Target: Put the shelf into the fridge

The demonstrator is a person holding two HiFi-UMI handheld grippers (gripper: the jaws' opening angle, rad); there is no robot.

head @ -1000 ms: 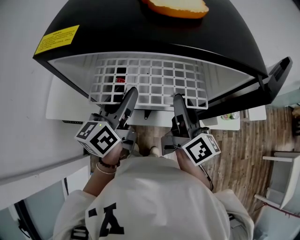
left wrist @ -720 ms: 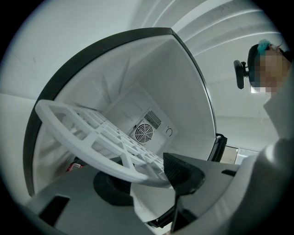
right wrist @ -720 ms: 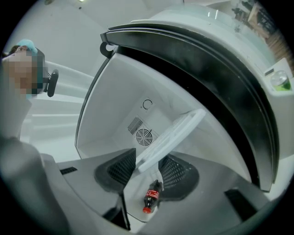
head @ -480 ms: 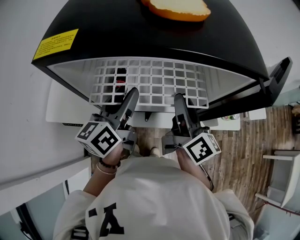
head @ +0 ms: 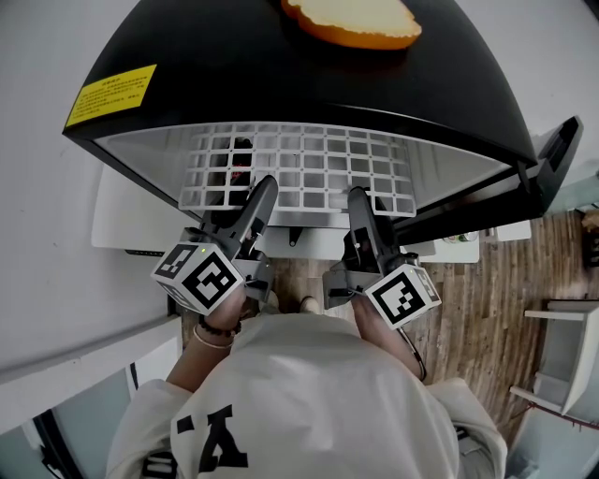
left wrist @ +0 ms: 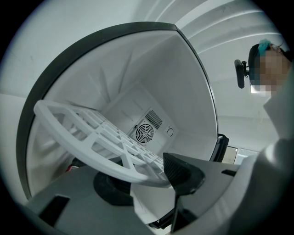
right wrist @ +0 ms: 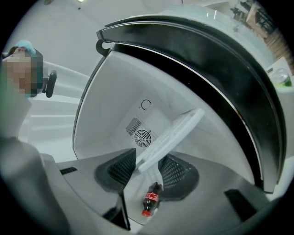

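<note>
Bottom of the head view: person in a cream sweatshirt with black print (head: 309,402), one tong in each hand, both pointing level at the fridge. Left gripper (head: 263,187) is just left of centre and right gripper (head: 357,198) just right of centre, with their black-and-white marker cubes nearest the body. Both are clamped on the front rim of the white plastic grid shelf (head: 299,168). Left gripper view: rim of the shelf (left wrist: 92,133) runs across the left gripper (left wrist: 151,174), pinched between the ribbed dark pads. Right gripper view: shelf (right wrist: 172,135) is seen edge-on, its near end squeezed between the two pads of the right gripper (right wrist: 146,170). The shelf sits level in the middle of the head view, front edge at the mouth of the opening and the rest reaching into the white cavity of the small black fridge (head: 281,75), clear of the floor of the cavity. Under it a small dark cola bottle with red label (right wrist: 150,199) lies on the cavity floor. A round fan grille (left wrist: 143,133) is on the back wall. The open black door (head: 552,159) is at the right edge. A yellow warning sticker (head: 112,86) is upper left on the fridge top and an orange-rimmed pale object (head: 351,19) sits at top centre. Wooden plank floor (head: 487,309) shows lower right.
</note>
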